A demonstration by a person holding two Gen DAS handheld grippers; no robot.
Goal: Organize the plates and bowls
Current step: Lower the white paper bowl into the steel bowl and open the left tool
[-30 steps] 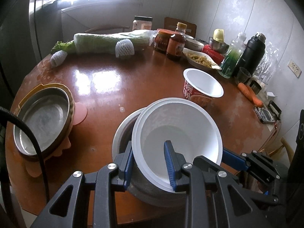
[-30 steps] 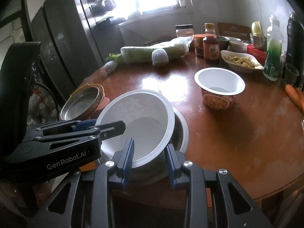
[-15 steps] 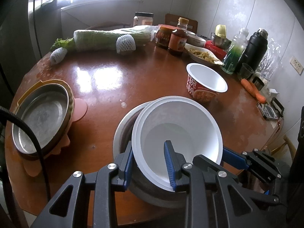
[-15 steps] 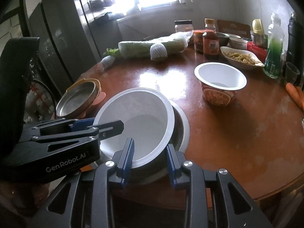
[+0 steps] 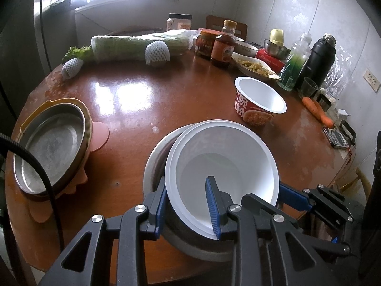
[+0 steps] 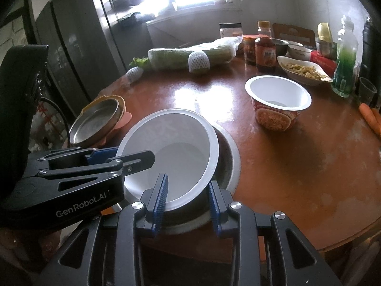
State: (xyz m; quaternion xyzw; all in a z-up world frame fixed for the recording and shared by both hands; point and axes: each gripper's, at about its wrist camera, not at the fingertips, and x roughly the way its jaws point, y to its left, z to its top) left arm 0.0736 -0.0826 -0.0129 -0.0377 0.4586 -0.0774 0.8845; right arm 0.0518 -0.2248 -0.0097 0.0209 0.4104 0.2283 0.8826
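Note:
A white plastic bowl (image 5: 221, 162) (image 6: 171, 143) sits tilted inside a steel bowl (image 5: 152, 166) (image 6: 232, 157) at the near edge of the round brown table (image 5: 142, 109). My left gripper (image 5: 187, 205) is shut on the white bowl's near rim, one pad inside and one outside. My right gripper (image 6: 188, 199) pinches the same rim from the other side. I cannot tell whether the steel bowl's wall is caught too. An empty red noodle cup (image 5: 257, 112) (image 6: 276, 116) stands upright beyond them. A steel plate (image 5: 50, 147) (image 6: 95, 124) rests on a yellow dish and a pink mat at the left.
A wrapped cabbage (image 5: 133, 47), sauce jars and a bottle (image 5: 222, 47), a dish of food (image 5: 254, 66), a green bottle (image 5: 294, 64), a black flask (image 5: 318, 62) and carrots (image 5: 318, 112) crowd the far and right sides. The table's edge runs just under both grippers.

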